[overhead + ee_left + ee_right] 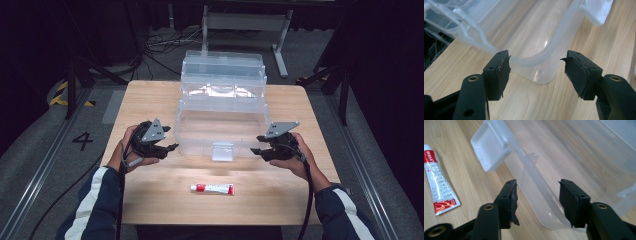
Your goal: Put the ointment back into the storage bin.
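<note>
A clear plastic storage box (pixel 200 142) stands open in the middle of the wooden table, its tiered lid (pixel 222 75) raised at the back and a white latch (pixel 222 151) hanging on its front wall. My left gripper (pixel 171 148) is at the box's front left corner, jaws open. In the left gripper view (pixel 536 65) that rounded corner (pixel 541 75) lies between the pads without touching them. My right gripper (pixel 256 145) is at the front right corner, also open. In the right gripper view (pixel 537 192) the box wall (pixel 534 177) passes between its jaws, untouched.
A small red-and-white tube (pixel 212 188) lies on the table (pixel 150 100) in front of the box, near the front edge; it also appears at the left of the right gripper view as the tube (pixel 439 187). The latch (pixel 490 147) sticks out toward it.
</note>
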A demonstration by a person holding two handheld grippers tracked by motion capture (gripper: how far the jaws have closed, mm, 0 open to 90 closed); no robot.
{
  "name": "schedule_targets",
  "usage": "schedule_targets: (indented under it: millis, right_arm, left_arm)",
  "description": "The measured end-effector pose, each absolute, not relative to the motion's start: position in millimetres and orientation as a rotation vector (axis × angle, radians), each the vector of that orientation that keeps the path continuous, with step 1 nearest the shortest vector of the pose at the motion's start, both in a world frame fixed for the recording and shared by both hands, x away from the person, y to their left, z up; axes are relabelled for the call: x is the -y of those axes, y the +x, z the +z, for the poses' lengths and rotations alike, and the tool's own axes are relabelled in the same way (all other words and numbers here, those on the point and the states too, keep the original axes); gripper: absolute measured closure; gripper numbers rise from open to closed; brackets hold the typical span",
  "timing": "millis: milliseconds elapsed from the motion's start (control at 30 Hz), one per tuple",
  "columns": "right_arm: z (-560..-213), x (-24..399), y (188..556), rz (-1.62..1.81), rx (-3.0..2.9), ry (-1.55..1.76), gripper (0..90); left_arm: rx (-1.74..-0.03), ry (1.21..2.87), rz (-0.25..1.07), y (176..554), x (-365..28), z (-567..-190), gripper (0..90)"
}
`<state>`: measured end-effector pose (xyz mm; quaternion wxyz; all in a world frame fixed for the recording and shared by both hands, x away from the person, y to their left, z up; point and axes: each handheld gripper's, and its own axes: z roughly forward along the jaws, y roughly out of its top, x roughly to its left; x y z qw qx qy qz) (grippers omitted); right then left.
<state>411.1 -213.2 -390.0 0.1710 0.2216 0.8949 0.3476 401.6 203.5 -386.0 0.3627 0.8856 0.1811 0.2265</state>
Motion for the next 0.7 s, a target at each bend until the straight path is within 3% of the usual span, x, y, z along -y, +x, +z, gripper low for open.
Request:
schedule_targets:
  millis: [700]
  right_arm:
    - [-371.2,213.8,388.5,1.015,-2.485,0.597,48.6]
  left_arm:
    - [-0.602,2.393,0.427,369.9,-244.7,-449.7,32.5]
